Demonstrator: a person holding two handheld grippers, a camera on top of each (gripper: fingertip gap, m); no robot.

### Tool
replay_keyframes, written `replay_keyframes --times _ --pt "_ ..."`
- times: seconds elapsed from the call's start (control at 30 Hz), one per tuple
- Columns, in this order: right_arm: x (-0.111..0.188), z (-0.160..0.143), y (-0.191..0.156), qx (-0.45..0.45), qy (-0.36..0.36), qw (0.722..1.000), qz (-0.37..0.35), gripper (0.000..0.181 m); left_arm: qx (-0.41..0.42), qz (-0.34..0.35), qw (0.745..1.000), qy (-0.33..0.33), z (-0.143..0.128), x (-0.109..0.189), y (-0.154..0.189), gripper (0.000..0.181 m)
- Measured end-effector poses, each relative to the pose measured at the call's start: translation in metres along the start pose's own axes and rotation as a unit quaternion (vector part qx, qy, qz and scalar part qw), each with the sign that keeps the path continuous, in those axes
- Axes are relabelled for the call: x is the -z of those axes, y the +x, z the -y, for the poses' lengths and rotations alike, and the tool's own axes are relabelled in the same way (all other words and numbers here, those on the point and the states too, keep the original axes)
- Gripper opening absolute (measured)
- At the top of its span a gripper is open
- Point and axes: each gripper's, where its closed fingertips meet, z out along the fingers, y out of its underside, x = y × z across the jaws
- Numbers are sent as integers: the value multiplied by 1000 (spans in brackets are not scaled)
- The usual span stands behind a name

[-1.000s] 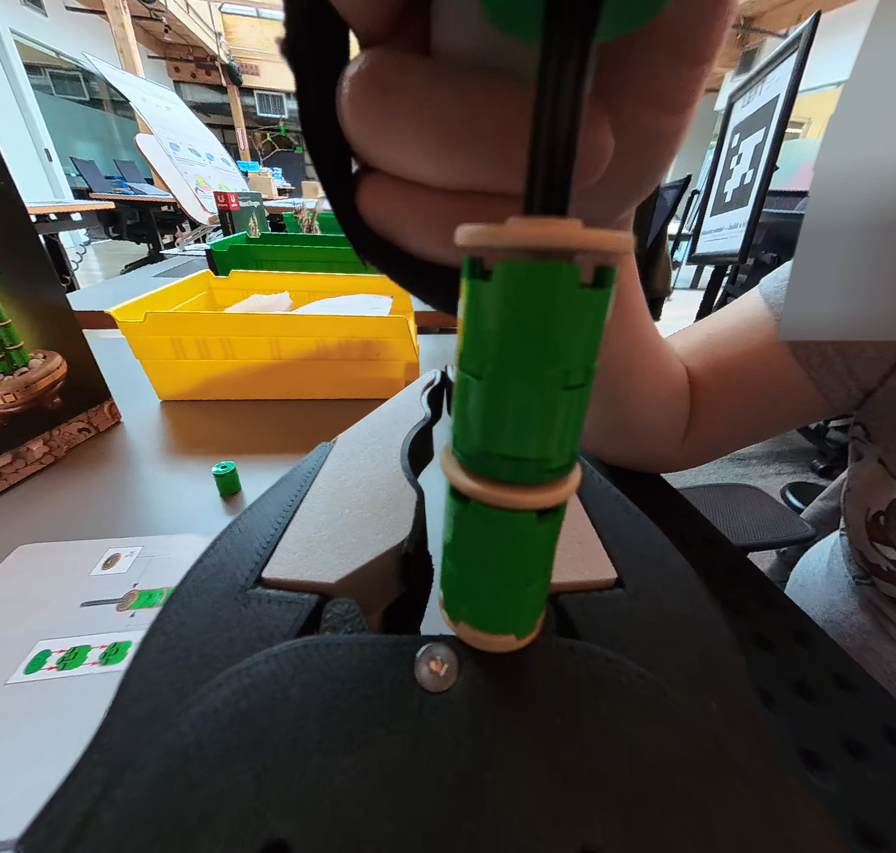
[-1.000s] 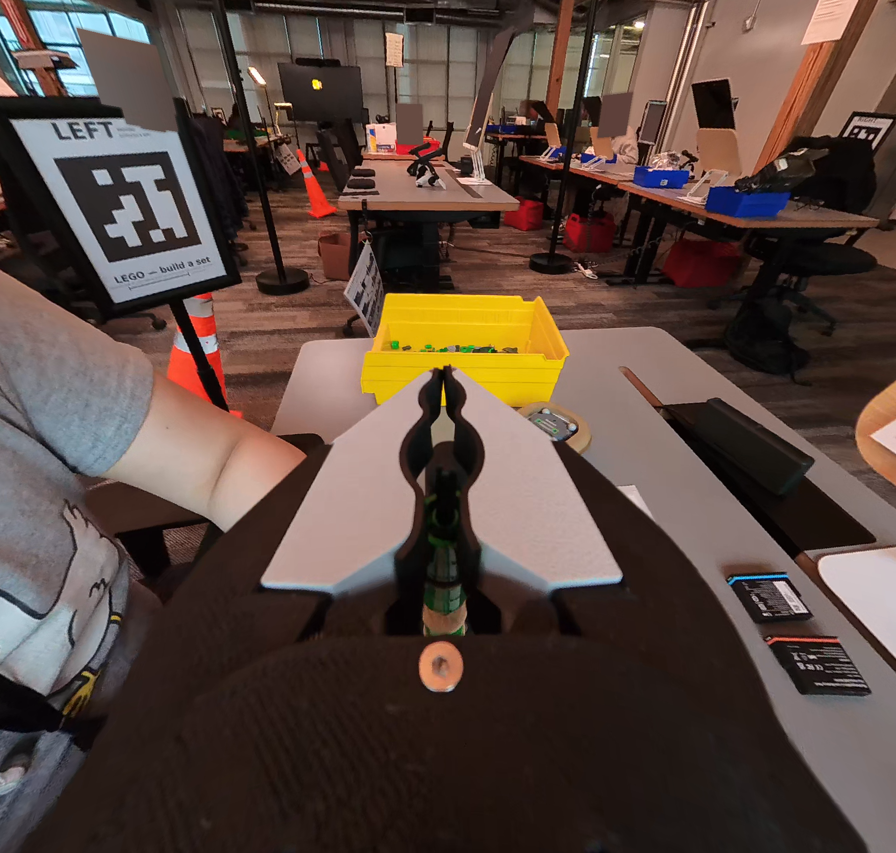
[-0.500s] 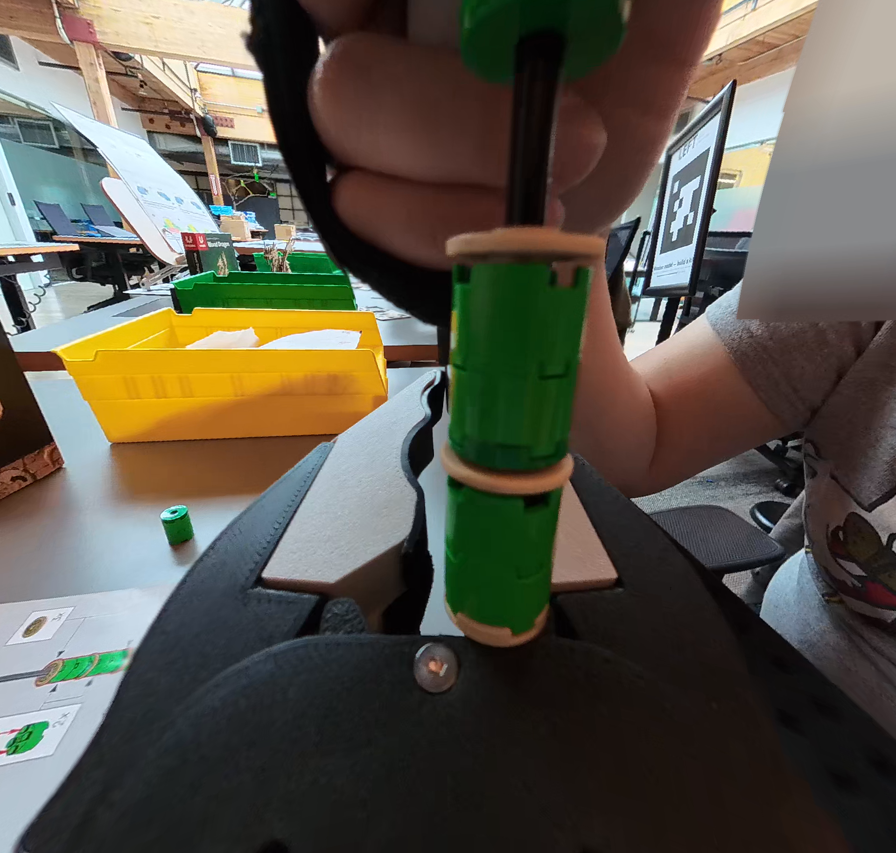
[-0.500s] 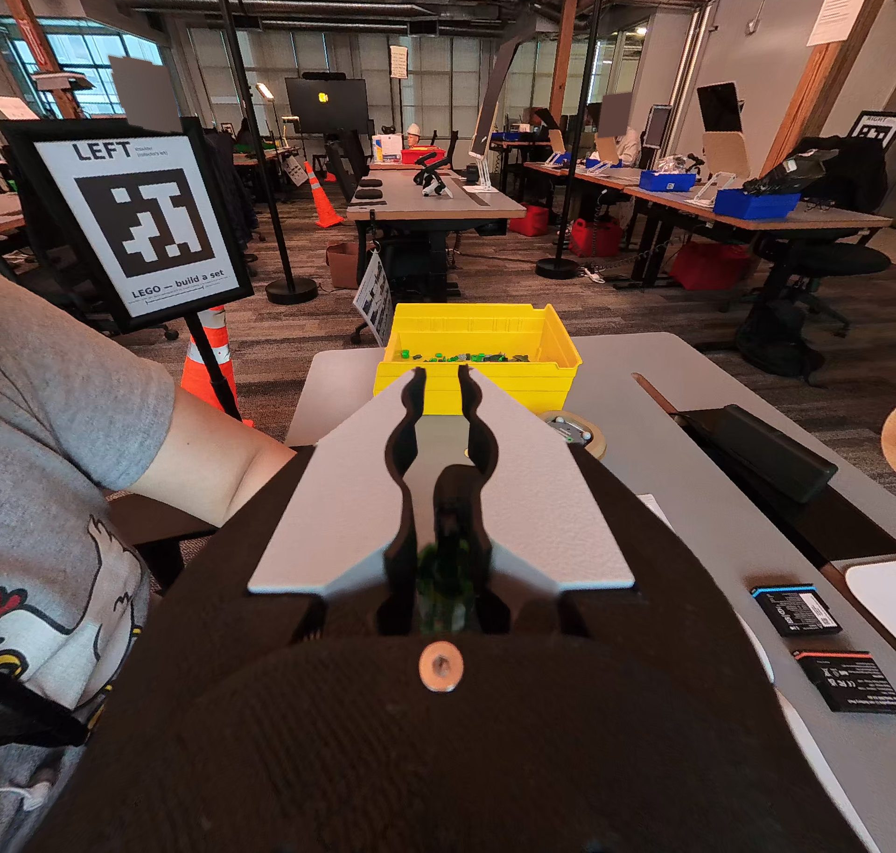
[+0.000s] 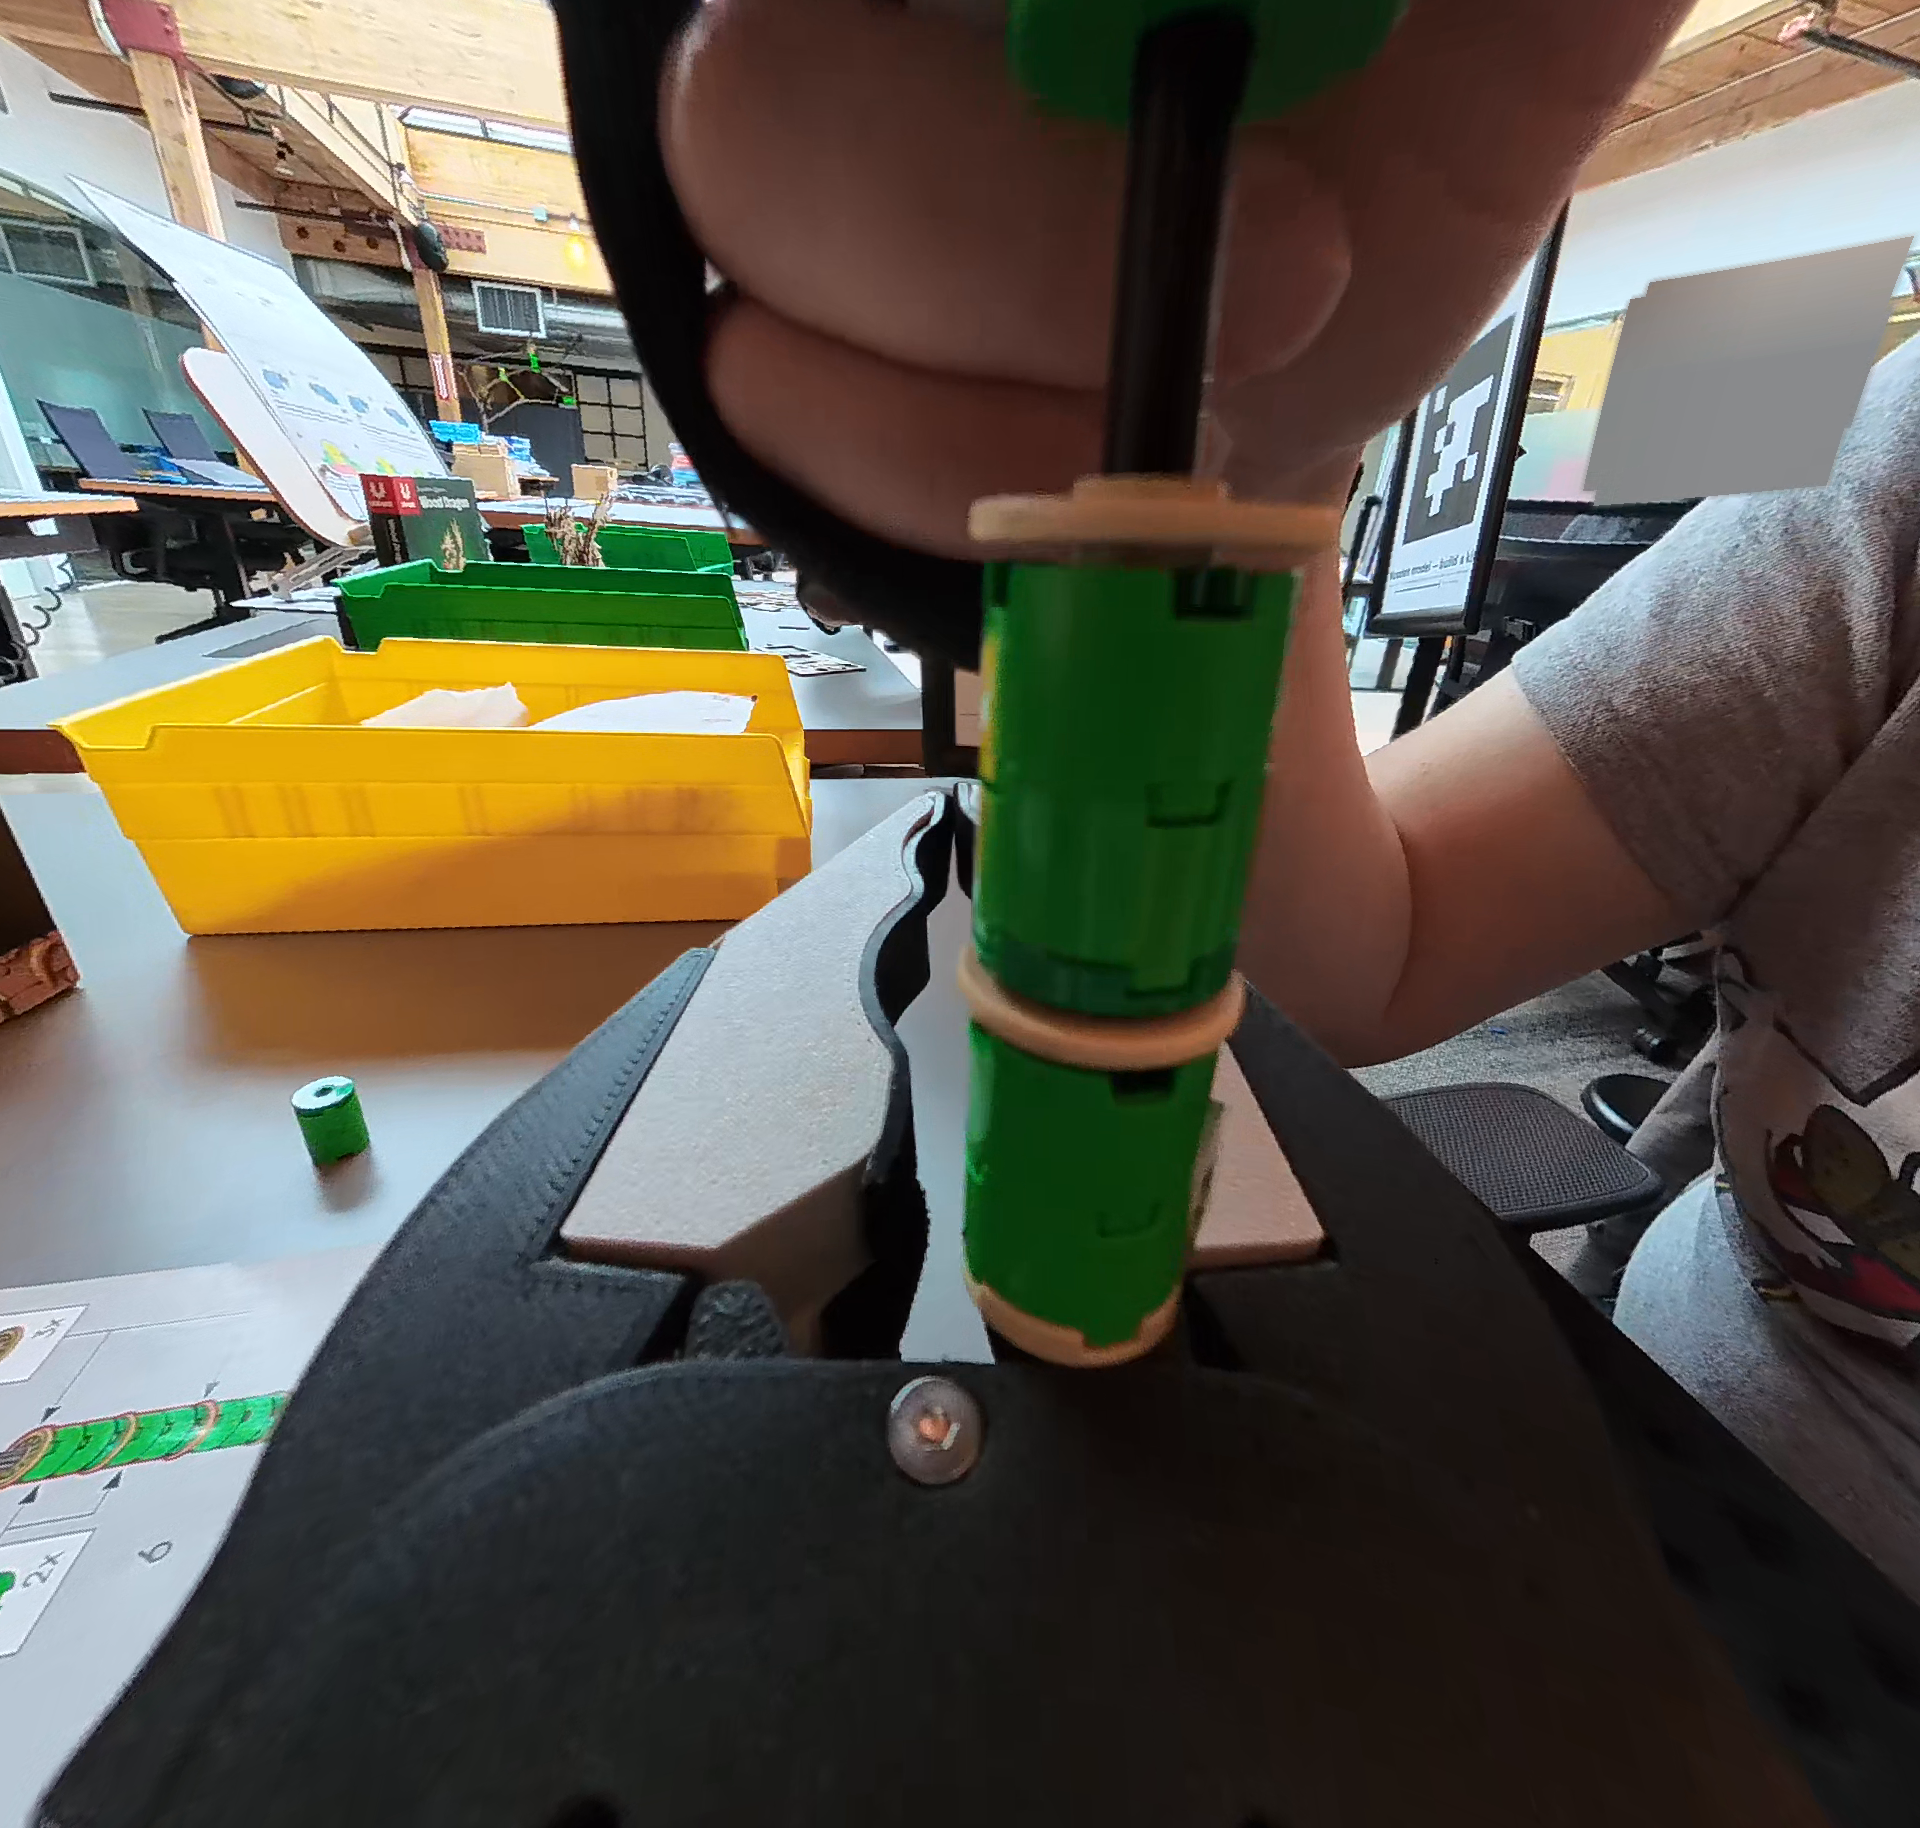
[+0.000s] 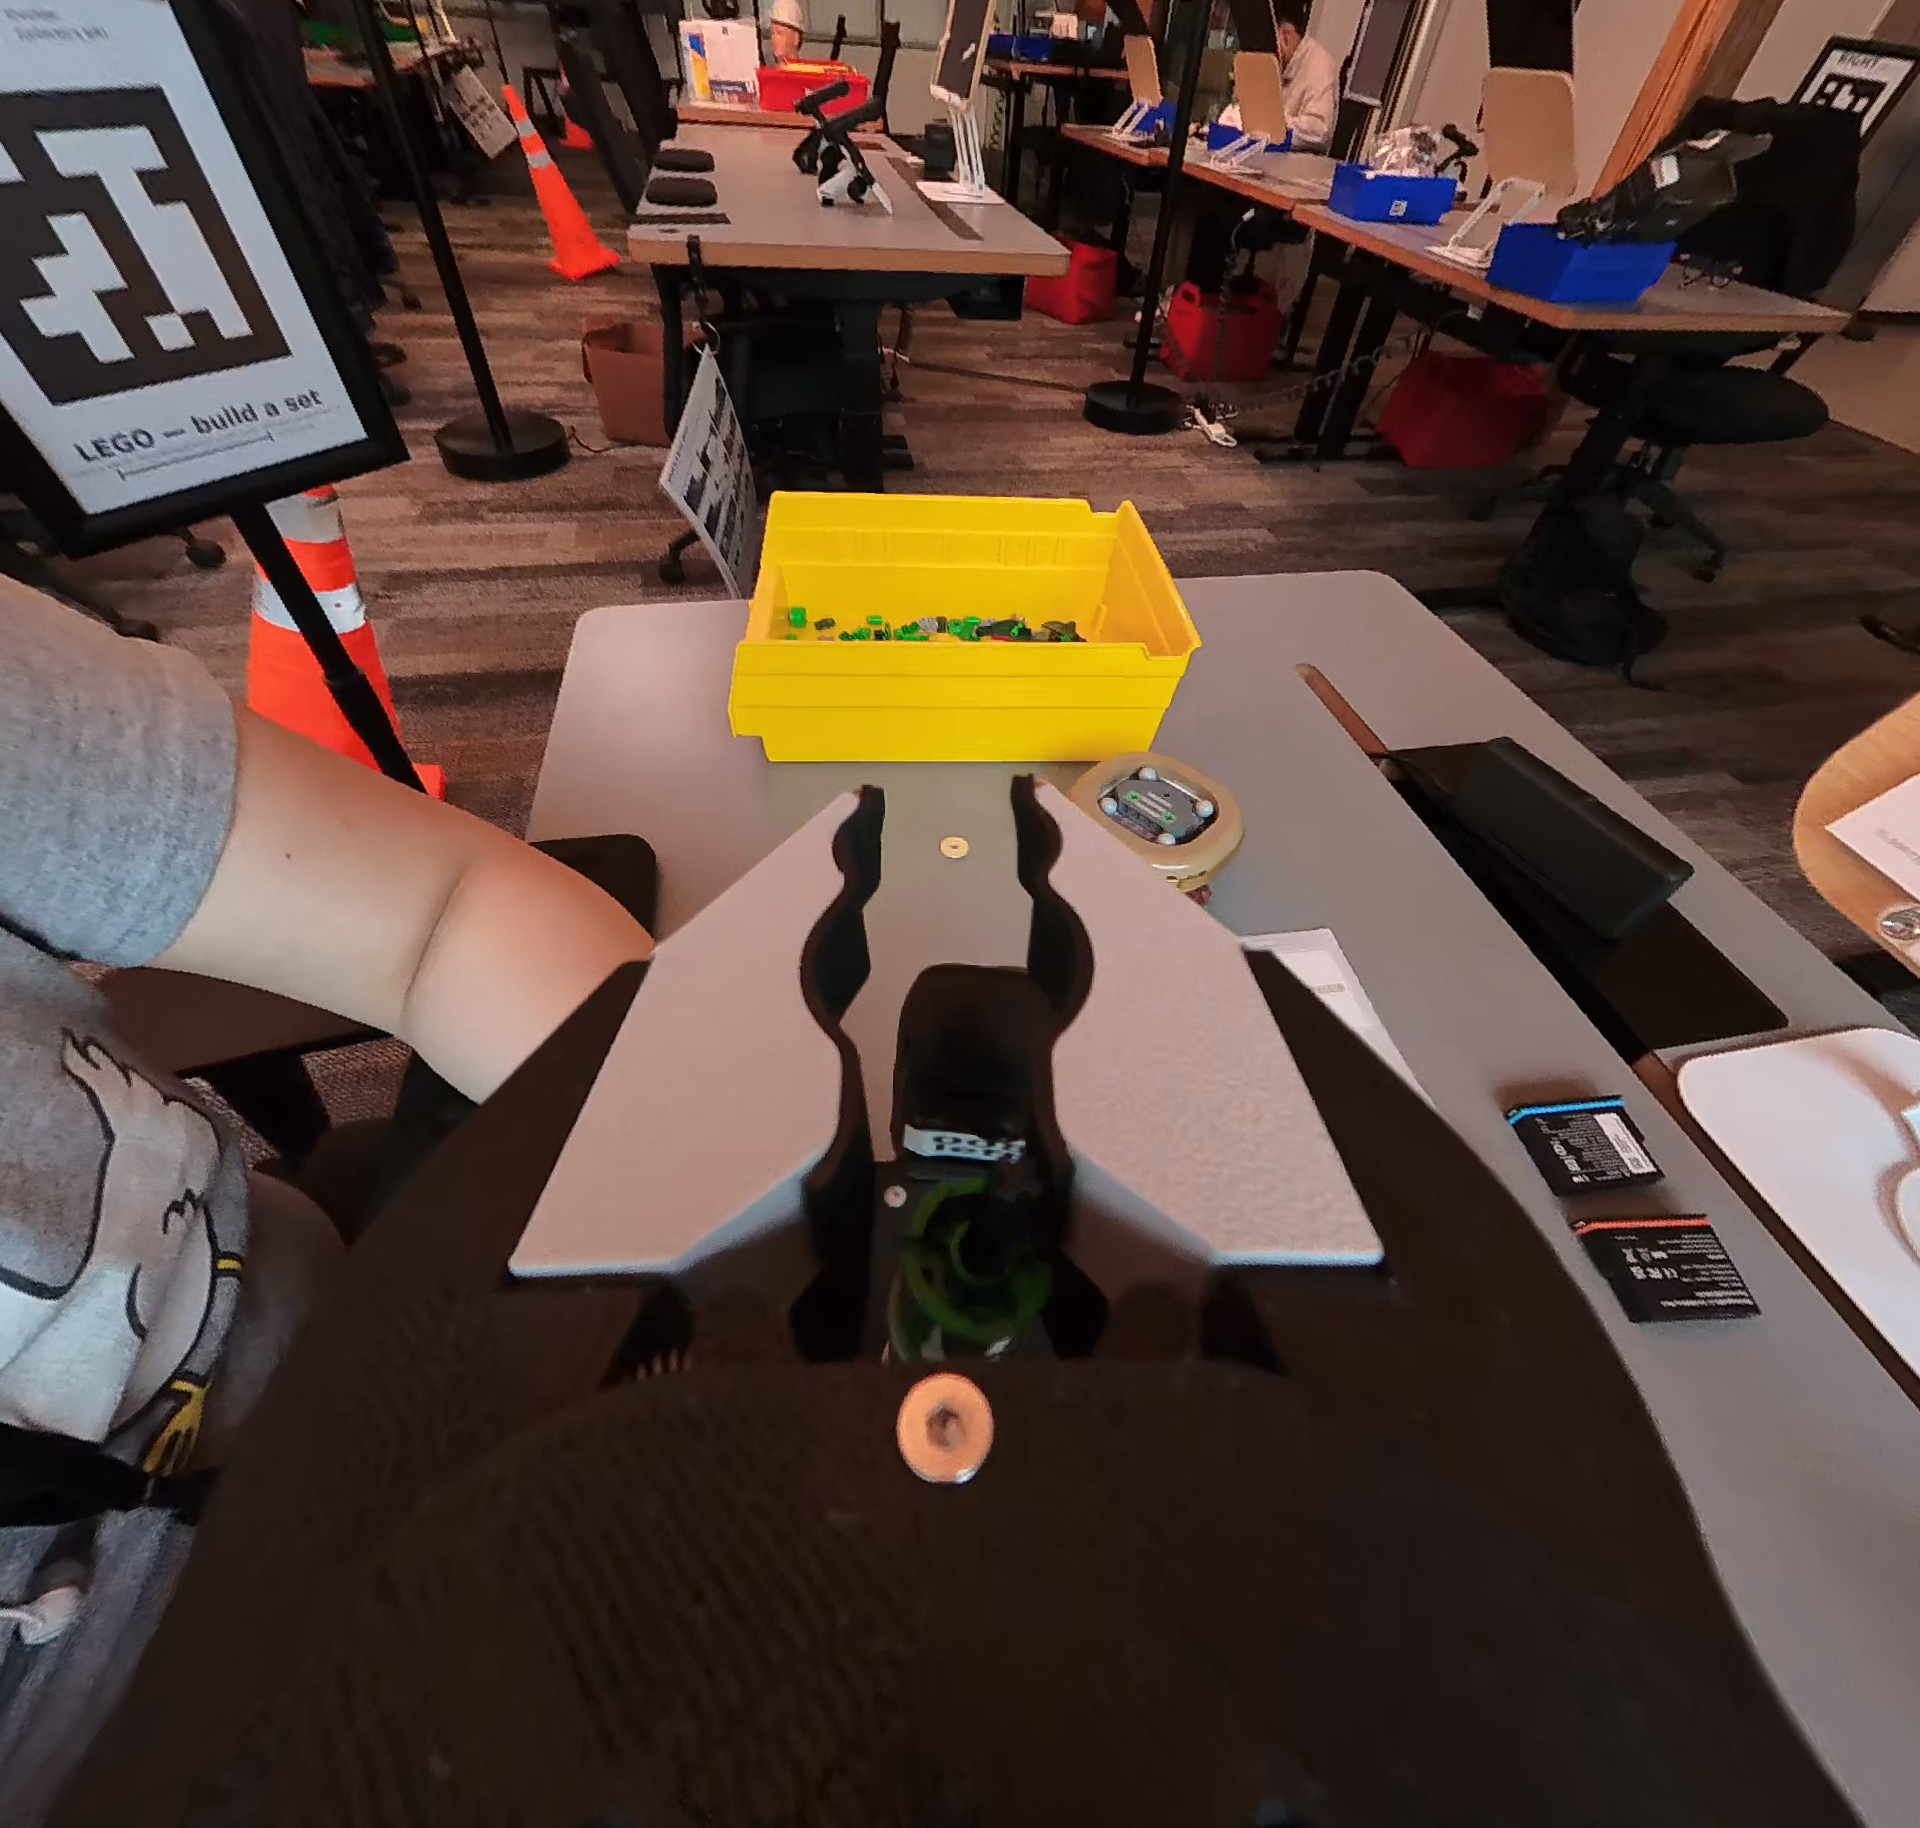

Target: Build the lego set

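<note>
On the grey table (image 5: 156,1103) at far left, an instruction sheet (image 5: 104,1446) lay by a loose green cylinder (image 5: 330,1134), with a yellow bin (image 5: 468,843) behind them, as the build's green stalk (image 5: 1122,791) stood upright in the middle of the left wrist view. The left gripper (image 5: 1039,843) appeared clenched on the stalk's lower section, its jaws close on either side, much as they had been a second earlier. Above the stalk's top tan ring, a black axle (image 5: 1164,303) ran up into a green round piece (image 5: 1195,2), beside the fingers of the person's right hand (image 5: 935,272). The change was on the right. The right gripper (image 6: 948,812), pinched together a second before, had spread its jaws wide and now gripped nothing. Seen end-on low between them was the green round piece (image 6: 966,1269); whether it touched either jaw could not be told. That release suggested the piece had been threaded onto the axle and left there, still well above the tan ring and likely needing a push down. The right gripper hung over the stalk, pointing across the table toward a second yellow bin (image 6: 956,708) of small green parts.
</note>
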Motion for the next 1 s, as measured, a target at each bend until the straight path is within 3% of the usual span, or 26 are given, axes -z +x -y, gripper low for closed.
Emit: replay_keyframes --times 0.03,0.2,0.53,1.0 --pt "0 0 0 3 2 1000 -2 25 -2 2 1000 0 1 1 0 0" --pt "0 0 3 12 -1 1000 -13 33 -1 4 1000 5 3 2 -2 0" --pt "0 -14 23 43 -67 989 -121 42 0 31 1000 -1 -1 -1 -7 0" --pt "4 0 45 76 -22 974 -211 55 -17 68 998 -1 5 5 -18 0"
